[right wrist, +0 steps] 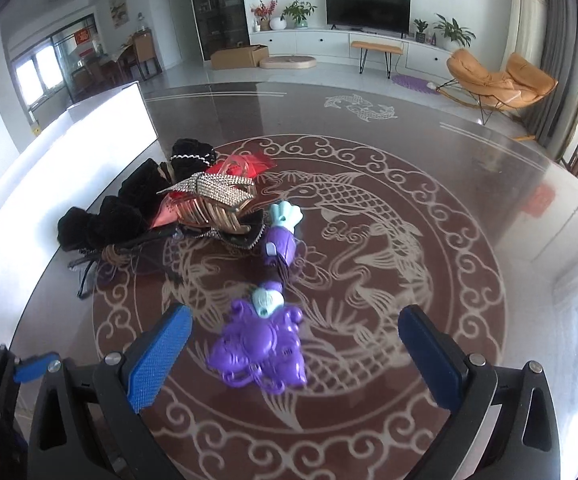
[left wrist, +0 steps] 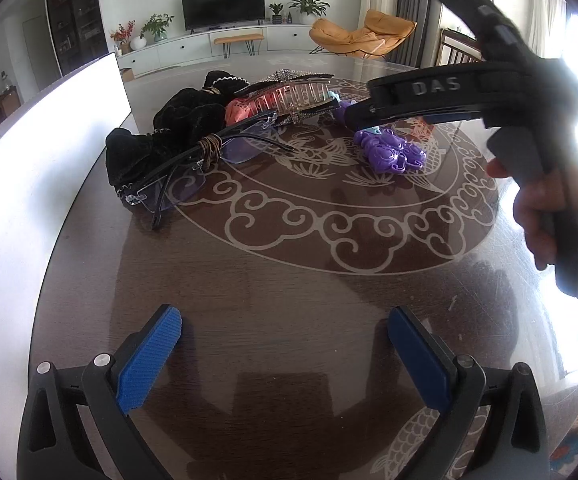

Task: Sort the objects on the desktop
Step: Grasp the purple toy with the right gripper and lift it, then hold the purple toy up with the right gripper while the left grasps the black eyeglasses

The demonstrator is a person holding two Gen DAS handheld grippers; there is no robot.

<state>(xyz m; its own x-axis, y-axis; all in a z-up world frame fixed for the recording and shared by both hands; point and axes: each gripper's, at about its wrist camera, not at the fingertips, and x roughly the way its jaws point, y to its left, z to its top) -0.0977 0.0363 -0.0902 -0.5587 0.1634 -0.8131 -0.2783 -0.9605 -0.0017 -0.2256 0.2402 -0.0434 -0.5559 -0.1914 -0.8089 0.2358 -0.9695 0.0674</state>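
Your right gripper (right wrist: 295,344) hangs wide open, its blue pads flanking the purple toy (right wrist: 261,344) without touching it. Your left gripper (left wrist: 285,344) is also spread wide, empty above bare table (left wrist: 273,280). The glasses (left wrist: 193,164), black scrunchies (left wrist: 161,136) and rhinestone hair clip (right wrist: 213,192) sit heaped together beside the white box (left wrist: 49,136).

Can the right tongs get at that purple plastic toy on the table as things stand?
Probably yes. The right tongs are open with the purple plastic toy lying between the fingers, apart from the black fabric pile, and nothing shows in between.
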